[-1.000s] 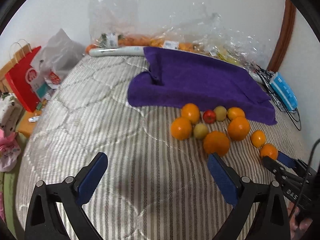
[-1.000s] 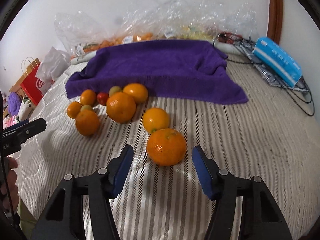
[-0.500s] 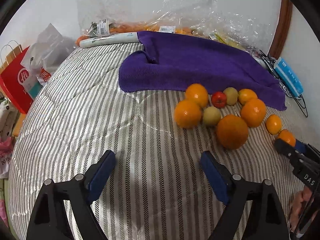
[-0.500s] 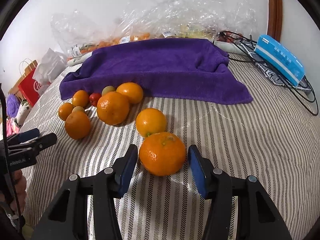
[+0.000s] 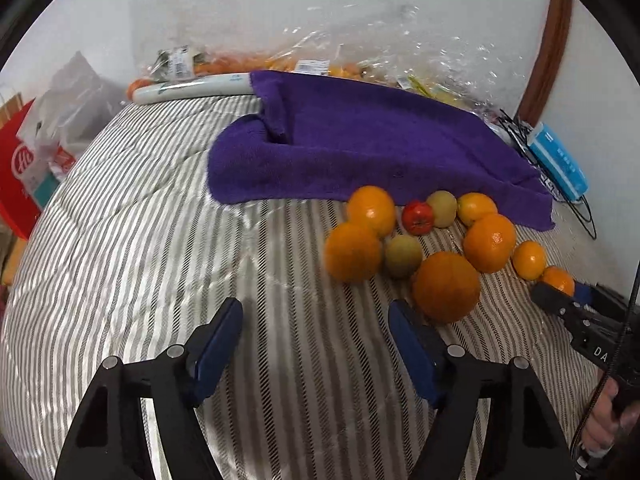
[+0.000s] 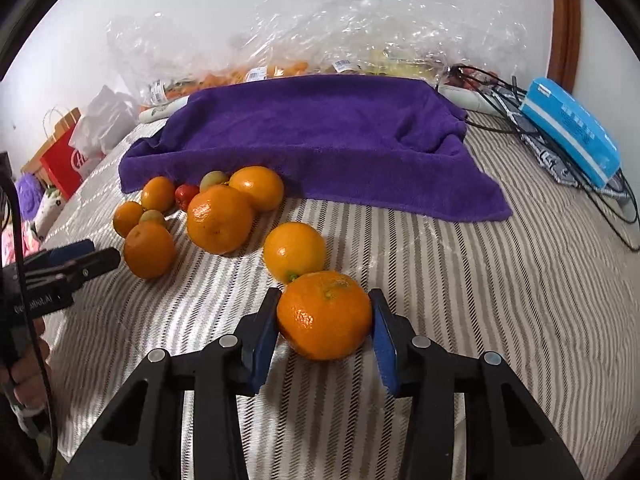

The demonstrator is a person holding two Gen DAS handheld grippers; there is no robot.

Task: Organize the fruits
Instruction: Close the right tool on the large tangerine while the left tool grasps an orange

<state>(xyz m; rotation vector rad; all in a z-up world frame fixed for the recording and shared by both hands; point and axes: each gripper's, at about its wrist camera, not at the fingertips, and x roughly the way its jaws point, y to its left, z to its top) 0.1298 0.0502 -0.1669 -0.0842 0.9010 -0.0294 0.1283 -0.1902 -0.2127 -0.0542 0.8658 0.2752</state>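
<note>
Several oranges, two greenish fruits and a small red fruit (image 5: 417, 217) lie in a cluster on the striped bed in front of a purple towel (image 5: 360, 148). My right gripper (image 6: 325, 322) is shut on the nearest orange (image 6: 324, 316), its blue pads touching both sides, the fruit resting on the bed. Another orange (image 6: 294, 251) lies just behind it. My left gripper (image 5: 316, 344) is open and empty, low over the bed, with a large orange (image 5: 446, 286) just off its right finger. The right gripper also shows at the right edge of the left wrist view (image 5: 560, 300).
Clear plastic bags of produce (image 6: 300, 56) lie against the wall behind the towel. A blue box (image 6: 572, 132) and black cables (image 6: 600, 196) sit at the right. A red paper bag (image 5: 16, 176) and a white plastic bag (image 5: 68, 108) stand off the left bed edge.
My right gripper moved forward and closed on the nearest orange. My left gripper moved closer to the fruit cluster and stayed open.
</note>
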